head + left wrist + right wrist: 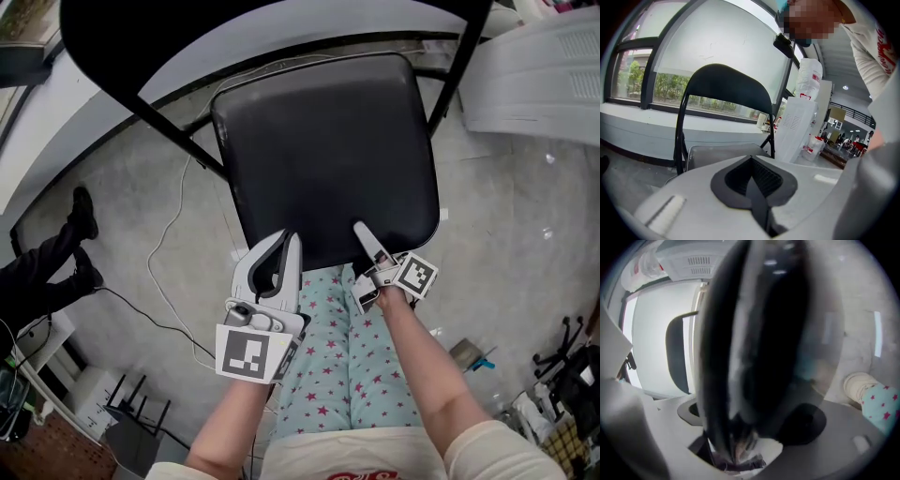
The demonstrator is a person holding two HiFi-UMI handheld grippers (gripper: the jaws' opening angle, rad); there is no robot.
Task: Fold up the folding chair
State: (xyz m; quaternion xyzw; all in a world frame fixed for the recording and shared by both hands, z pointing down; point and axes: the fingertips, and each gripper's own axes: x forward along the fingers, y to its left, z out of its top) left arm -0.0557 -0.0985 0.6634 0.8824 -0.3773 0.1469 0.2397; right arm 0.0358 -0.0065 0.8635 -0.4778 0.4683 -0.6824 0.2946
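The black folding chair stands open in front of me, its padded seat (pixel 328 150) level and its curved backrest (pixel 234 28) at the top of the head view. My right gripper (pixel 366 242) is at the seat's front edge, one finger lying on top of the seat. In the right gripper view the blurred seat edge (pixel 759 343) fills the wide gap between the jaws, with the pads not seen pressing on it. My left gripper (pixel 289 240) hovers just off the seat's front left corner, shut on nothing. Its pads (pixel 752 173) meet, with the backrest (pixel 726 86) and seat (pixel 722 152) ahead.
A white cable (pixel 164 234) trails over the concrete floor left of the chair. Someone's dark-clad legs (pixel 56 253) stand at the far left. A white plastic object (pixel 544 75) sits at the top right. A chair base (pixel 562 347) lies at the right. My star-patterned trousers (pixel 328 356) are below the seat.
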